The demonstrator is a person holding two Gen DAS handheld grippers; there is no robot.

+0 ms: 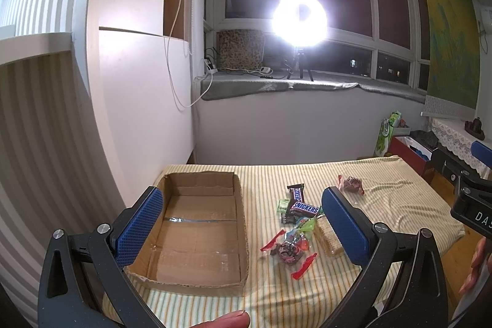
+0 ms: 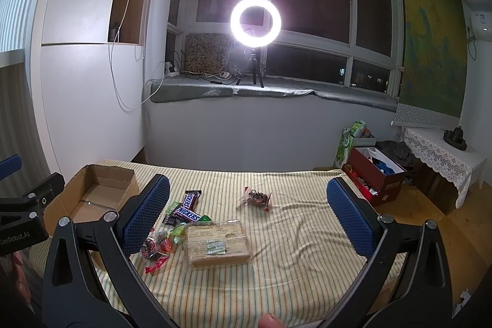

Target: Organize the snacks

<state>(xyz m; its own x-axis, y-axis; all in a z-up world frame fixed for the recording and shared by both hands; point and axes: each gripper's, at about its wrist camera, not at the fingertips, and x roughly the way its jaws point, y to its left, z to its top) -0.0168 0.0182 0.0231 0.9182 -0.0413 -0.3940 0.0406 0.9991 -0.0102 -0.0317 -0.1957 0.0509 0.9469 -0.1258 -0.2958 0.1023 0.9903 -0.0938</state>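
Observation:
An empty cardboard box [image 1: 196, 232] sits at the left of a striped table [image 1: 384, 205]; it also shows in the right wrist view [image 2: 98, 192]. Right of it lies a pile of snacks: two Snickers bars [image 1: 299, 203] [image 2: 187, 209], wrapped candies [image 1: 289, 248] [image 2: 156, 248], a clear pack of biscuits [image 2: 216, 243] [image 1: 329, 235]. A lone brown wrapped candy [image 1: 352, 185] [image 2: 255, 199] lies farther back. My left gripper [image 1: 243, 223] is open and empty above the box's right side. My right gripper [image 2: 249, 220] is open and empty above the biscuits.
A ring light [image 2: 255, 20] on a tripod stands on the windowsill. A red box [image 2: 373, 177] and green bag [image 2: 350, 140] sit on the floor at the right, beside a lace-covered shelf [image 2: 442, 156]. A white wall panel [image 1: 138, 100] is left of the table.

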